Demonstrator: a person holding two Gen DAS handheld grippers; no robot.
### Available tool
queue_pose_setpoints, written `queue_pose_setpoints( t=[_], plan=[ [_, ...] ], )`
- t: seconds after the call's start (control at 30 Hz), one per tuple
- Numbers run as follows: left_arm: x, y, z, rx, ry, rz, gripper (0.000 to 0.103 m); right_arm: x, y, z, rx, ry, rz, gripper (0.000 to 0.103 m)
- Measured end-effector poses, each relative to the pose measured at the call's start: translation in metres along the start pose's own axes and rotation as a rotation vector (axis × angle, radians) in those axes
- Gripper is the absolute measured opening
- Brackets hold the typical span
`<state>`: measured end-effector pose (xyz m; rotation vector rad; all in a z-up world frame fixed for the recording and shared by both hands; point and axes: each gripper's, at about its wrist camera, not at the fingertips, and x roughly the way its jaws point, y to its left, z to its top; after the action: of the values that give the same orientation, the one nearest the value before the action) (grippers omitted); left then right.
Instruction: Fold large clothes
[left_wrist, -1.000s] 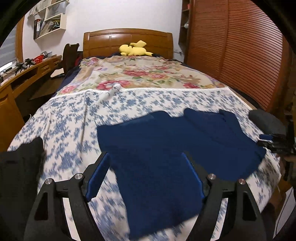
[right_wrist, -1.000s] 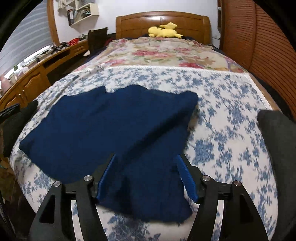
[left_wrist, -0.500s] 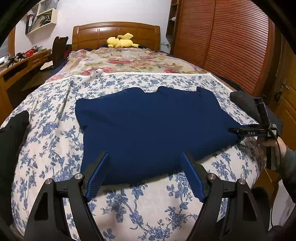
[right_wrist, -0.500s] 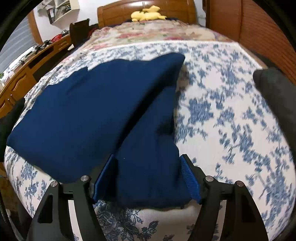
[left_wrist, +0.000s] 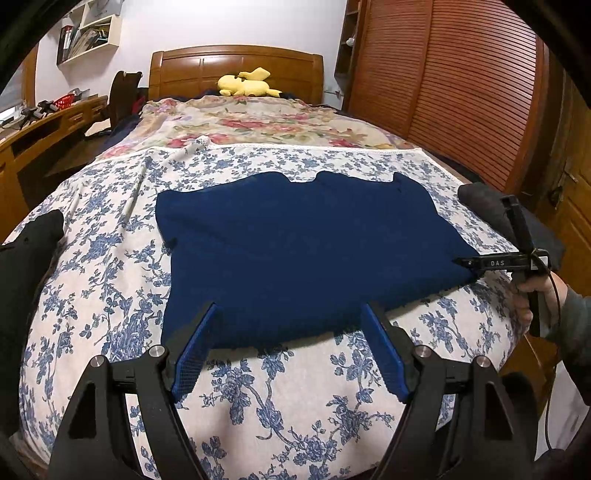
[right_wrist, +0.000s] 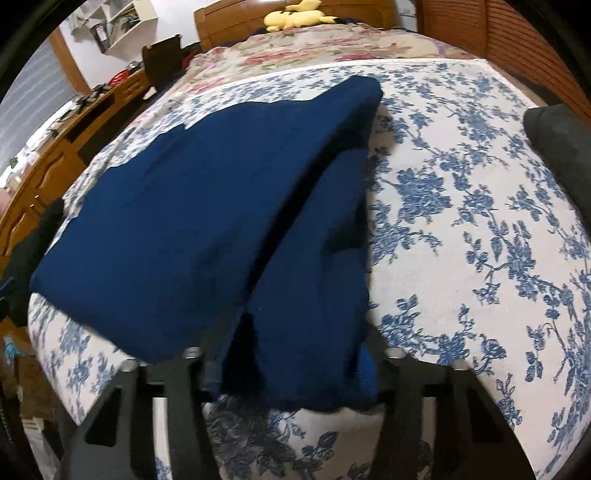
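The navy garment (left_wrist: 303, 254) lies on the bed (left_wrist: 295, 406). The left gripper (left_wrist: 288, 354) hovers at its near edge, fingers spread. The right gripper (right_wrist: 291, 373) is at its near corner; whether those fingers pinch it cannot be told.

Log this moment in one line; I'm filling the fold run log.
stage: folding | navy garment: flat on bed | left gripper: open, empty | right gripper: open around garment's near corner
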<state>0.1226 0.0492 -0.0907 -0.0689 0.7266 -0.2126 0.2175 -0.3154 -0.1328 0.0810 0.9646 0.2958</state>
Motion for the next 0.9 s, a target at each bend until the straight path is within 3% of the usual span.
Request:
queue_pose_setpoints(
  t=[0.1,0.3,0.6,0.9],
  plan=[
    [-0.003,-0.004,-0.001,0.005,-0.004,0.0,0.079,-0.01,-0.001,0.0,-0.017,-0.028,0.041,0.023],
    [-0.012,-0.01,-0.003,0.005,-0.016,-0.005,0.079,-0.046,0.003,0.006,-0.033,-0.17,0.053,0.019],
    [-0.027,-0.001,-0.007,-0.015,-0.053,-0.01,0.079,-0.064,0.021,0.025,-0.073,-0.215,0.055,0.019],
    [-0.05,0.032,-0.009,-0.051,-0.105,-0.003,0.079,-0.086,0.079,0.048,-0.186,-0.303,0.06,0.018]
  ],
)
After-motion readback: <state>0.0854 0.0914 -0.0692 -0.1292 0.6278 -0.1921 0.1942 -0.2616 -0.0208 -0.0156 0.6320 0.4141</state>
